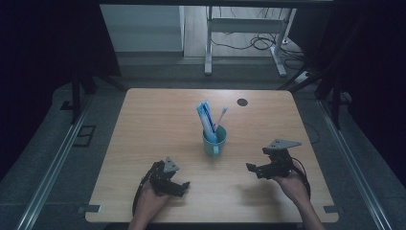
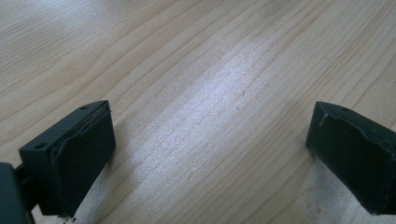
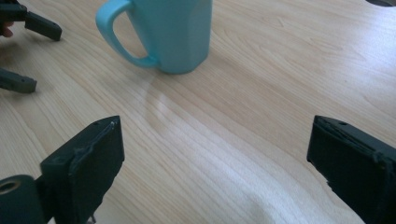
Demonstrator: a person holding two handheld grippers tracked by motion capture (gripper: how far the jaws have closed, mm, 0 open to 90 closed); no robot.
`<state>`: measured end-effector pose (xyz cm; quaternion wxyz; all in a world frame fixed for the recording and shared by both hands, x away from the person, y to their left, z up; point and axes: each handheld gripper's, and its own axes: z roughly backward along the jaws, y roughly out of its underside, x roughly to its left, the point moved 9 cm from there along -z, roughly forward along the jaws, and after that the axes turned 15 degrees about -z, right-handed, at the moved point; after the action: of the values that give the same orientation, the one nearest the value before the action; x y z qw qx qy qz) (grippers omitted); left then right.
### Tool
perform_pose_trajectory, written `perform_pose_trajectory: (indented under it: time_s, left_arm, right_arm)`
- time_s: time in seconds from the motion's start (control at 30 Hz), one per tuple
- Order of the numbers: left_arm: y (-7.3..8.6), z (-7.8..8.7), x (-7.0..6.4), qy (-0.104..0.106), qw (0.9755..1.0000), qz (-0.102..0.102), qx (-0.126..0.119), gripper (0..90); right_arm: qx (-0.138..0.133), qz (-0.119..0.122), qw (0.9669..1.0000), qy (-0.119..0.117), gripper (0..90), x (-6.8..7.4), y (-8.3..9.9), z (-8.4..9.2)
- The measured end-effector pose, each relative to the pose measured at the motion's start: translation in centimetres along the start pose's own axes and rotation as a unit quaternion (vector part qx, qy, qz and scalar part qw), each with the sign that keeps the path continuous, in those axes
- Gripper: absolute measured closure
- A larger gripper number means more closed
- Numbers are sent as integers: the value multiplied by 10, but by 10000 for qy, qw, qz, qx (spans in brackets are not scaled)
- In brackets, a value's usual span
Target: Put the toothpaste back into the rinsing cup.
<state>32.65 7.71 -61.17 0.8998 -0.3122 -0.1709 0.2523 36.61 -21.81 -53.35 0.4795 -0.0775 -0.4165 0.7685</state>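
I see both the left gripper and right gripper gaping wide, empty, over grained wood table; glossy teal mug sits ahead of my right fingers.

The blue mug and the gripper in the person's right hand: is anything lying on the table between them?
No. In the right gripper view, only bare wooden table lies between the open right gripper and the blue mug.

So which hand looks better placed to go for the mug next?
Probably the right gripper: its open jaws point at the mug. The left gripper, also open, faces bare table.
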Motion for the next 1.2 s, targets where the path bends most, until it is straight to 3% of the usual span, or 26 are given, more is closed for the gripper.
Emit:
perform_pose_trajectory:
  time_s: [0.6,1.2]
  left_arm:
    - [0,0,0,-14,10000,19,-2,15]
    - [0,0,0,-18,10000,7,7,15]
  right_arm:
    - [123,-50,9996,235,2,-14,39,5]
    - [351,28,9985,425,0,-26,81,-11]
